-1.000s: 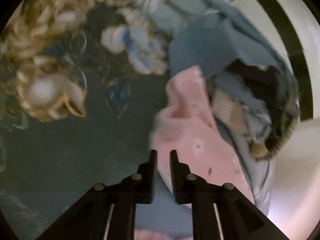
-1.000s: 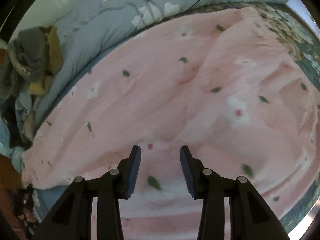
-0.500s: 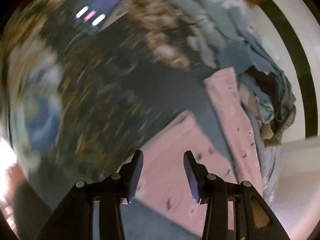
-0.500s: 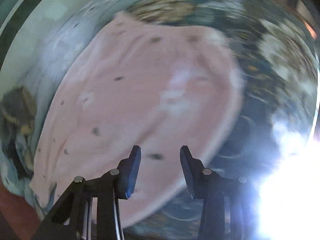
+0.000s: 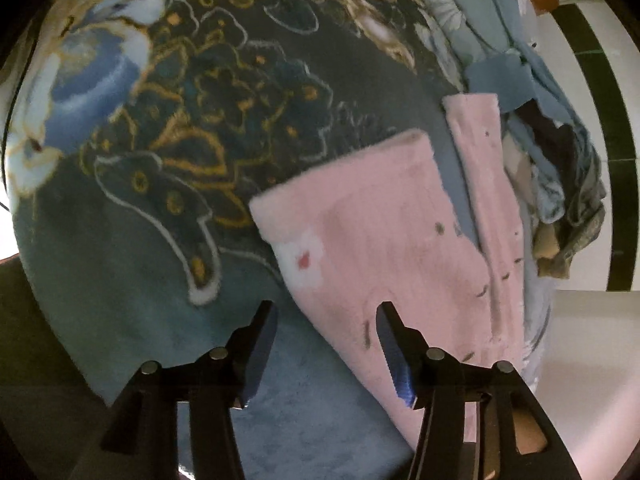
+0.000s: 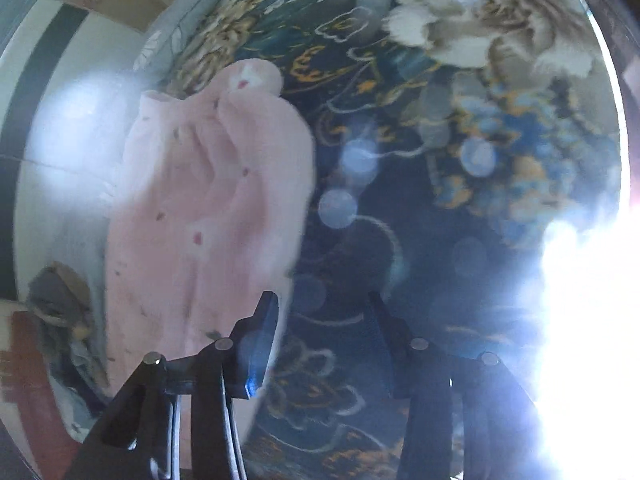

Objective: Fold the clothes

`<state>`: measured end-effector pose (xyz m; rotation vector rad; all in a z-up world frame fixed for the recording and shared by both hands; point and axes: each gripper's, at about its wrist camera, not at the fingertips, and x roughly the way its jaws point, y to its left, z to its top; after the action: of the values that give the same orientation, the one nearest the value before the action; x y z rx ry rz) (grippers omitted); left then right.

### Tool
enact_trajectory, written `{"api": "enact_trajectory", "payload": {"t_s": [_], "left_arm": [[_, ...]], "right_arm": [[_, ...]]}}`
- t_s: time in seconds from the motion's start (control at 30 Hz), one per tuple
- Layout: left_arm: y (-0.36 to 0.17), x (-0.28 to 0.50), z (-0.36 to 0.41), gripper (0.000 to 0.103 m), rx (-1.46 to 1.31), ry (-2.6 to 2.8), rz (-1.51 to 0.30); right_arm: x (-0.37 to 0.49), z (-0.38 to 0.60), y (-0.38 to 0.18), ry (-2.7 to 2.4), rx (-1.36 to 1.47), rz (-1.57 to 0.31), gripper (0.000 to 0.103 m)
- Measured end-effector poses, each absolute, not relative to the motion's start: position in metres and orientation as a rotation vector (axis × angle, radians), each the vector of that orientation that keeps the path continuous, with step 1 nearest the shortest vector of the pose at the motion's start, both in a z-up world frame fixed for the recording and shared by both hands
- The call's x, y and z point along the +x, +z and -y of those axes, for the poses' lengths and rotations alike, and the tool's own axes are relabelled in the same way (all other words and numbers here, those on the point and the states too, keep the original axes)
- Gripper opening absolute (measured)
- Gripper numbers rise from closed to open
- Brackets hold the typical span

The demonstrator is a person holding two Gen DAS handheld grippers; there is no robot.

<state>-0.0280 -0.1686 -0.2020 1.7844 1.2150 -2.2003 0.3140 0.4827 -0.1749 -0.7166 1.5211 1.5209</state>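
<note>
A pink fleece garment with small flowers [image 5: 372,240] lies spread on a dark floral blanket [image 5: 192,112], one narrow pink strip [image 5: 484,168] lying apart to its right. My left gripper [image 5: 326,344] is open just above the garment's near edge, nothing between its fingers. In the right wrist view the same pink garment [image 6: 208,208] lies rumpled at the left. My right gripper [image 6: 320,336] hangs open over the blanket [image 6: 420,140], its left finger [image 6: 256,344] by the garment's right edge.
A heap of other clothes [image 5: 560,176] lies at the right beside a light blue flowered quilt [image 5: 460,8]. Beyond it stands a white wall with a dark stripe [image 5: 600,80]. Strong glare [image 6: 580,320] whites out the right side of the right wrist view.
My left gripper went from shut to open and drew back from the garment. Both cameras swung away, so the pink garment now fills less of each view.
</note>
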Motion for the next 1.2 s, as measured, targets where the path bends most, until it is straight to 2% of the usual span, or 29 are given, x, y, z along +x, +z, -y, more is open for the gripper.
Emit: {"api": "enact_trajectory", "payload": {"t_s": [0.23, 0.27, 0.3, 0.33, 0.37, 0.4, 0.43, 0.53, 0.97, 1.07, 1.2], "left_arm": [[-0.203, -0.034, 0.169, 0.053, 1.708, -2.203, -1.307], [-0.203, -0.034, 0.171, 0.047, 1.692, -2.2, -1.331], [-0.204, -0.034, 0.172, 0.033, 1.68, -2.196, -1.352], [-0.205, -0.034, 0.174, 0.026, 1.677, -2.19, -1.363], [-0.205, -0.033, 0.175, 0.014, 1.677, -2.188, -1.365], [-0.205, -0.032, 0.174, 0.008, 1.677, -2.189, -1.368], [-0.205, -0.032, 0.175, 0.008, 1.671, -2.19, -1.373], [-0.2, -0.036, 0.179, 0.007, 1.649, -2.192, -1.411], [-0.107, -0.114, 0.164, 0.005, 1.485, -2.422, -1.517], [-0.097, -0.126, 0.165, 0.005, 1.472, -2.437, -1.496], [-0.091, -0.147, 0.163, 0.005, 1.524, -2.442, -1.463]], "right_arm": [[0.284, -0.491, -0.181, 1.593, -0.682, -1.573, 0.046], [0.281, -0.492, -0.182, 1.6, -0.675, -1.586, 0.046], [0.277, -0.493, -0.183, 1.608, -0.668, -1.599, 0.045], [0.274, -0.494, -0.184, 1.615, -0.661, -1.611, 0.035], [0.273, -0.494, -0.184, 1.621, -0.66, -1.622, 0.028], [0.276, -0.49, -0.185, 1.624, -0.668, -1.63, 0.017], [0.277, -0.488, -0.185, 1.629, -0.673, -1.638, 0.008], [0.271, -0.489, -0.184, 1.672, -0.663, -1.676, 0.006], [0.207, -0.525, -0.08, 1.992, -0.481, -1.632, 0.003], [0.199, -0.533, -0.075, 2.01, -0.479, -1.607, 0.003], [0.194, -0.546, -0.082, 1.97, -0.459, -1.666, 0.003]]}}
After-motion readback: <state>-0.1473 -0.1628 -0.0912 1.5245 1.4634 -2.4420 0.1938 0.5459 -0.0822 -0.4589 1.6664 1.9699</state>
